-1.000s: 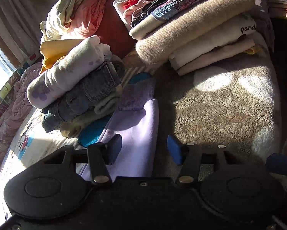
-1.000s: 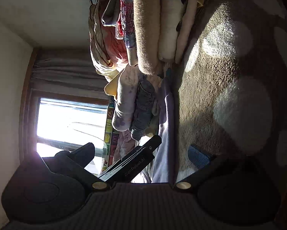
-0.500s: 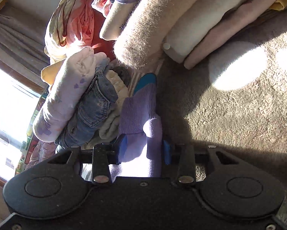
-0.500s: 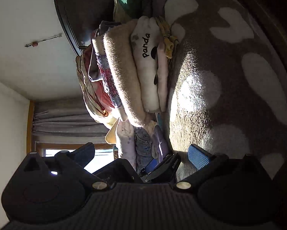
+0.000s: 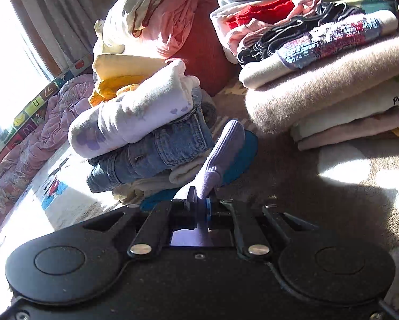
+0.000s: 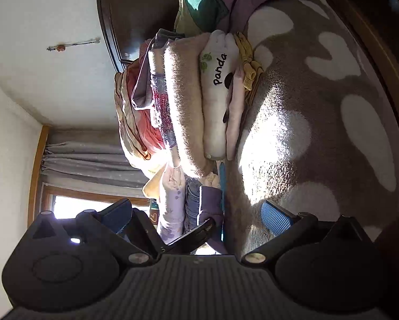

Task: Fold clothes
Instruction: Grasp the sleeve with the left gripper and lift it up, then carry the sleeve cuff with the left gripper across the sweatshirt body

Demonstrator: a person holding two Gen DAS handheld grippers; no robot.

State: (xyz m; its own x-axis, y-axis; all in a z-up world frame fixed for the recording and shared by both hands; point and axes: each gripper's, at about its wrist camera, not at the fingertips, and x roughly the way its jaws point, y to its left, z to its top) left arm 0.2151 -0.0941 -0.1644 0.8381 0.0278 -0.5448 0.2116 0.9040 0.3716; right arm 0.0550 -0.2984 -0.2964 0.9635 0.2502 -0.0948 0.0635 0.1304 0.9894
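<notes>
Left wrist view, far left: bright window (image 5: 2,61) with grey curtain (image 5: 55,18), then a crumpled pink quilt (image 5: 36,133) along the bed edge. Next a short stack — white garment with purple prints (image 5: 130,120) on top, folded jeans (image 5: 156,152) beneath it, cream fabric under those. Behind the stack sit a yellow folded piece (image 5: 119,66) and a loose pink-and-cream heap (image 5: 156,18).

Centre: the left gripper (image 5: 202,208) is clamped on the lavender garment (image 5: 220,154). The cloth rises from between the blue pads as a narrow ribbed fold, tilted up and to the right, leaning against the jeans stack. A teal item (image 5: 242,160) lies just behind and under it.

Right: a taller pile on the brown blanket with white patches (image 5: 319,186). From the top: red and pink pieces, a dark trimmed item, a multicolour knit (image 5: 330,42), a thick tan fleece (image 5: 327,88), a white "panda" top (image 5: 359,106), a pale pink layer at the bottom.

Right wrist view (camera rolled sideways): the right gripper (image 6: 196,217) stands wide open, holding nothing — blue-ribbed pad (image 6: 276,218) on one side over the blanket, the other finger (image 6: 116,213) against the window. Between them the left gripper's black body shows, with the lavender garment (image 6: 210,202) at its tip. The panda top (image 6: 218,85) and tan fleece (image 6: 183,106) are visible beyond, well apart from both grippers.
</notes>
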